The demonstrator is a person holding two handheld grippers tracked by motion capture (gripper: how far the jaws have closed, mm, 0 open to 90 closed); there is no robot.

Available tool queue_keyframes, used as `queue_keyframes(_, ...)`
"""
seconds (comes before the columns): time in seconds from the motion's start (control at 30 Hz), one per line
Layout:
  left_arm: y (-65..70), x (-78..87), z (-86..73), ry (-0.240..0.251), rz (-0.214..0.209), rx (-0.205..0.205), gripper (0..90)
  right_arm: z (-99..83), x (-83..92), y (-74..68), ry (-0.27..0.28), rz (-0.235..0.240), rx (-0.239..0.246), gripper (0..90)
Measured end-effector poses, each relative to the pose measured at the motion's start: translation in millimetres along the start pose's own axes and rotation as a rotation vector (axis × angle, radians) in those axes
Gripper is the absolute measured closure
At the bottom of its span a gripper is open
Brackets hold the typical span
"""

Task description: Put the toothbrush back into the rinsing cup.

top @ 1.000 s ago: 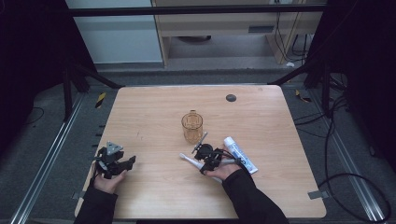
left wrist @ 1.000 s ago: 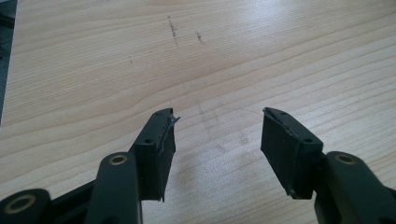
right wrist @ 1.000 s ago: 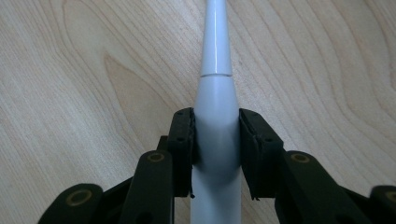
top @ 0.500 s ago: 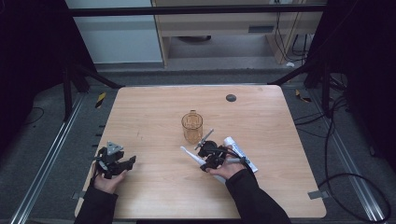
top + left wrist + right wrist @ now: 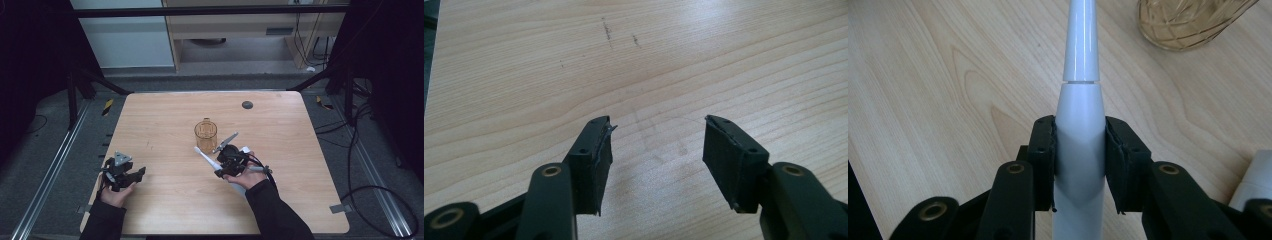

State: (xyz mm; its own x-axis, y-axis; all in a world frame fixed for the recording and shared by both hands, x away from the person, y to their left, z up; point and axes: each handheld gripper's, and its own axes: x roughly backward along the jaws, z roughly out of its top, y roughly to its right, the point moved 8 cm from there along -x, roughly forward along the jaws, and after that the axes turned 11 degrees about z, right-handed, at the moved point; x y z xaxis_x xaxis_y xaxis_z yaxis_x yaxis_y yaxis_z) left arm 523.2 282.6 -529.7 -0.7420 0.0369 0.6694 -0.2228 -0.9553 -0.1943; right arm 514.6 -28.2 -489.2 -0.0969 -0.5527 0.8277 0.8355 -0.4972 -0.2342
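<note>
Right gripper (image 5: 1079,165): I have its jaws closed on the thick lower body of the white electric toothbrush (image 5: 1079,130), pads pressing both sides.
Toothbrush position: held off the surface (image 5: 165,115), slim neck pointing away from me, near the amber glass cup (image 5: 205,135).
Left gripper (image 5: 656,150): jaws wide apart, nothing between them, resting low at the left near my edge.
White tube (image 5: 245,150): lying just behind my right hand.
Done: I judge the pickup complete.
Left: likely standing the toothbrush in the cup; that placement is not yet made.
</note>
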Motion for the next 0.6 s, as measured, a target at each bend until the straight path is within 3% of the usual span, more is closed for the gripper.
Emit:
queue_keyframes(0.23, 0.2, -0.4, -0.2, -0.001, -0.002, 0.002, 44.5, 9.0, 14.3, 3.2, 0.096, -0.011, -0.004, 67.3)
queue_keyframes(0.6, 0.8, -0.2, 0.3, 0.003, -0.005, 0.011, 44.0, 30.8, 42.2, 8.9, 0.358, -0.058, -0.021, 67.4)
